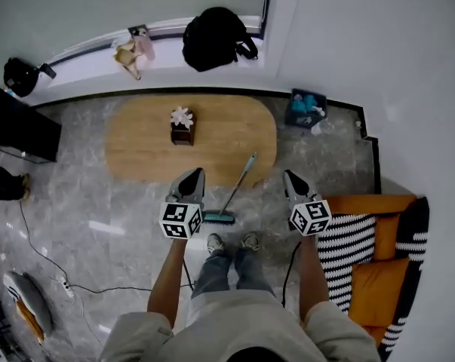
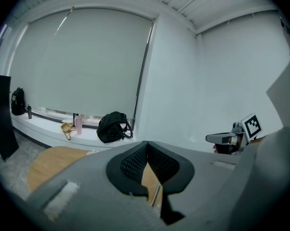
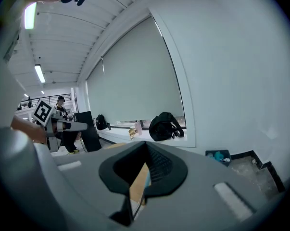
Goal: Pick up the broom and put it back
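Note:
The broom (image 1: 235, 191) lies on the grey floor just ahead of the person's shoes, its teal head (image 1: 218, 217) nearest them and its thin handle running up and right to the edge of the oval wooden table (image 1: 136, 153). My left gripper (image 1: 195, 173) hangs in the air left of the handle, shut and empty. My right gripper (image 1: 289, 176) hangs right of the handle, also shut and empty. In the left gripper view the jaws (image 2: 147, 146) meet at the tips. The right gripper view shows the same at its own jaws (image 3: 145, 147). Neither gripper touches the broom.
A small dark box with a white flower (image 1: 182, 125) stands on the table. A black backpack (image 1: 216, 38) sits on the window ledge, a teal-filled bin (image 1: 306, 108) by the wall. Orange and striped cushions (image 1: 363, 255) lie at right, a black screen (image 1: 19, 123) at left, a floor cable (image 1: 61, 281).

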